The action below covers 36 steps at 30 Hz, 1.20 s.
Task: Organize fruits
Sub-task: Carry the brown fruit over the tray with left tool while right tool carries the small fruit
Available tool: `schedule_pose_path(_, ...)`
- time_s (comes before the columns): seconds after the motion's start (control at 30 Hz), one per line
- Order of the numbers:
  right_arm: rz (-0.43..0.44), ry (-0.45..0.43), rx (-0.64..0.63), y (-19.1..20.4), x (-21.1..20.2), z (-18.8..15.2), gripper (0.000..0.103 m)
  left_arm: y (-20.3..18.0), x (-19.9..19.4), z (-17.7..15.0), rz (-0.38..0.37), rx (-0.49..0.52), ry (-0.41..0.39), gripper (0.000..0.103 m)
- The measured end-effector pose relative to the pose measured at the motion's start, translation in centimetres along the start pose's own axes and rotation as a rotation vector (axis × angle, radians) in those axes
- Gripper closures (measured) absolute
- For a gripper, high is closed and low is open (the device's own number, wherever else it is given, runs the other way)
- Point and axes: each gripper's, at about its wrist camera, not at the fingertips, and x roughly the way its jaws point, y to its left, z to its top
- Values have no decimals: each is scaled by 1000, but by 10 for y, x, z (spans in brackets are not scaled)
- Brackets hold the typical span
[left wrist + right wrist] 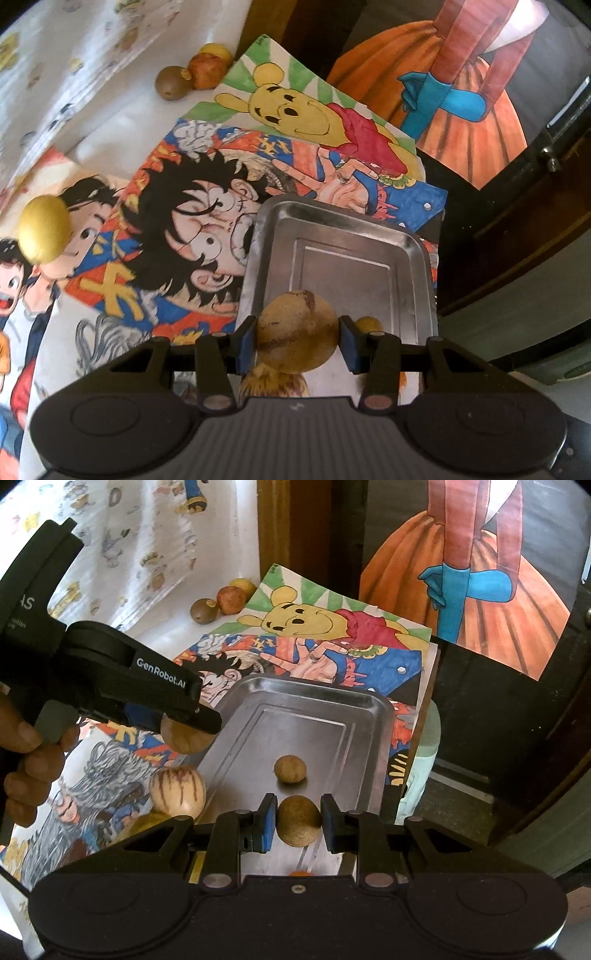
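the yellow-brown fruit (297, 330) sits between the blue pads (244, 345) of my left gripper (297, 341), pinched on both sides and held above the near left edge of the metal tray (413, 243). from the right wrist view it shows under my left gripper's black finger, over the tray's left rim. in my right gripper (298, 821) a round brown fruit (298, 821) lies between the pads; the left pad seems to touch it, a thin gap shows at the right one, so i cannot tell whether i am gripping it or only bracketing it. it is at the near end of the tray. a smaller brown fruit (290, 769) rests on the tray floor just beyond it, apart from it. beside the tray's left edge, on the drawings, lies a pale fruit with dark streaks (177, 789). further left, a golden fruit (44, 230) sits on a cartoon drawing (177, 229). at the far back, against the patterned cloth (74, 74), three fruits (192, 72) cluster together beside the yellow bear drawing (295, 107). my left hand (27, 760) wraps the left gripper's handle.
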Motion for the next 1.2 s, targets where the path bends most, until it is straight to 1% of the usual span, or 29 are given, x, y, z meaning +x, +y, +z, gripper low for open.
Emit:
schedule_pose_path(0.13, -18, -3, 8, 1, 14, 8, 76, 1, 12, 8, -8, 31, 11, 53)
schedule_pose_path(0.27, -57, -5, 7, 0, 27, 14, 76, 5, 21, 16, -14, 52, 20, 53)
schedule_pose_path(0.43, -105, -10, 24, -7, 42, 23, 76, 7, 33, 25, -24, 97, 41, 53)
schedule_pose_path(0.57, -122, -7, 21, -12, 55, 28, 76, 10, 42, 30, -33, 118, 61, 53)
schedule_pose_path(0.73, -147, 9, -1, -16, 73, 32, 76, 12, 53, 34, -44, 121, 72, 53)
schedule_pose_path(0.9, -172, 14, 15, -20, 80, 35, 76, 15, 60, 40, -51, 120, 79, 53)
schedule_pose_path(1.2, -172, 21, -13, -18, 89, 40, 76, 14, 65, 47, -72, 93, 71, 53)
